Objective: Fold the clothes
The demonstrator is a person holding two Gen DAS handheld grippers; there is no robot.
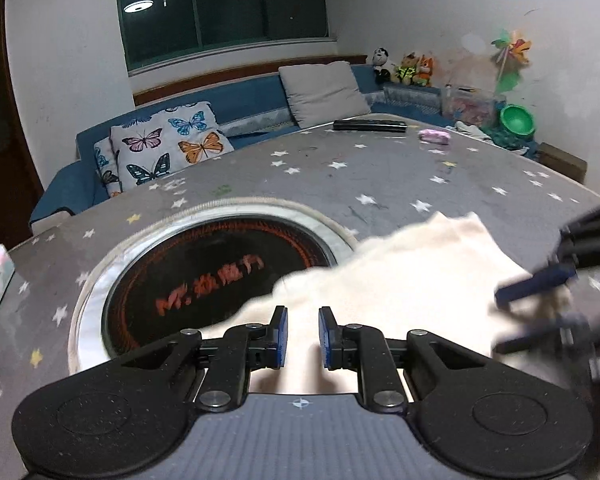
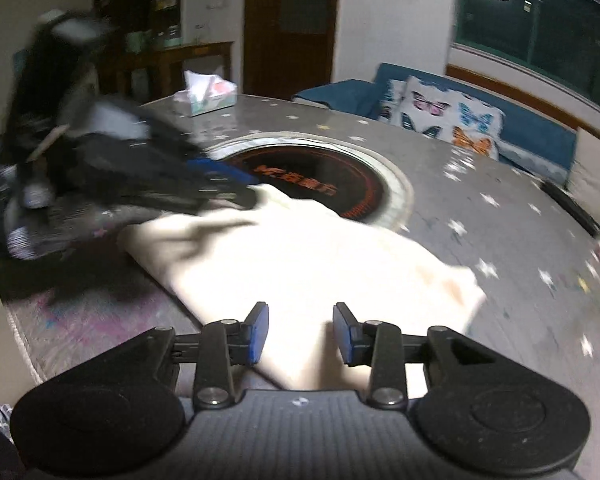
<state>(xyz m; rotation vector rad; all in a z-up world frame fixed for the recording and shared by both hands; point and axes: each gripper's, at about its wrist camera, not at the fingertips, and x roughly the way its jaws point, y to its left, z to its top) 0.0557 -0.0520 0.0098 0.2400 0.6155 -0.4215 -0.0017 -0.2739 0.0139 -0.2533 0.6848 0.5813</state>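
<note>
A cream folded garment [image 1: 412,276] lies on the grey star-patterned table [image 1: 380,168], partly over the round heater plate [image 1: 220,276]. It also shows in the right wrist view [image 2: 300,256]. My left gripper [image 1: 303,336] is open, its blue pads over the garment's near edge with nothing between them. My right gripper [image 2: 300,332] is open over the garment's other edge. The right gripper shows blurred at the right of the left wrist view [image 1: 540,308]. The left gripper shows blurred at the left of the right wrist view [image 2: 228,184].
A tissue box [image 2: 208,94] stands at the table's far side. A black remote [image 1: 370,125] and a pink object [image 1: 434,137] lie near the far edge. A blue sofa [image 1: 252,96] with butterfly cushions [image 1: 164,144] is behind the table.
</note>
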